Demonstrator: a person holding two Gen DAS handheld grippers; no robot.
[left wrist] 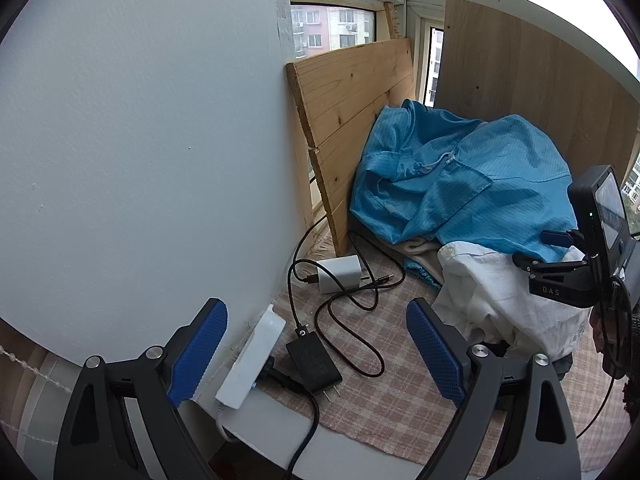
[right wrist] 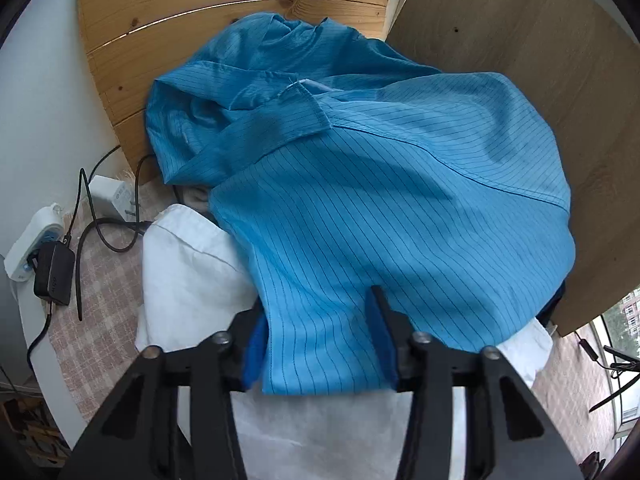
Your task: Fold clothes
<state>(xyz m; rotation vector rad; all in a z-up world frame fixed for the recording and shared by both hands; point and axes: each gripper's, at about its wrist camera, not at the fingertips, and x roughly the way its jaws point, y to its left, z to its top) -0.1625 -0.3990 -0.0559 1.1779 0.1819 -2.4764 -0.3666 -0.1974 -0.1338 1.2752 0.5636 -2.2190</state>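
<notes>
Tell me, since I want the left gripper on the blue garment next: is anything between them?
Partly. The left gripper hangs open above cables and chargers; the white garment lies before the blue garment's near edge. Its left part looks reachable.

White wall (left wrist: 140,140) left; wood boards (left wrist: 352,112) against daylit windows (left wrist: 332,28)

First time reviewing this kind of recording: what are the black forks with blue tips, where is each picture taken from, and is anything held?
No robot here: a person carries a two-finger gripper in each hand, each with a fisheye camera looking along its fingers. In the left view, the left gripper is open and empty above a checked cloth with a power strip, chargers and cables. In the right view, the right gripper has the hem of the blue striped garment between its pads; whether it is clamped is unclear. A white garment lies beneath.
</notes>
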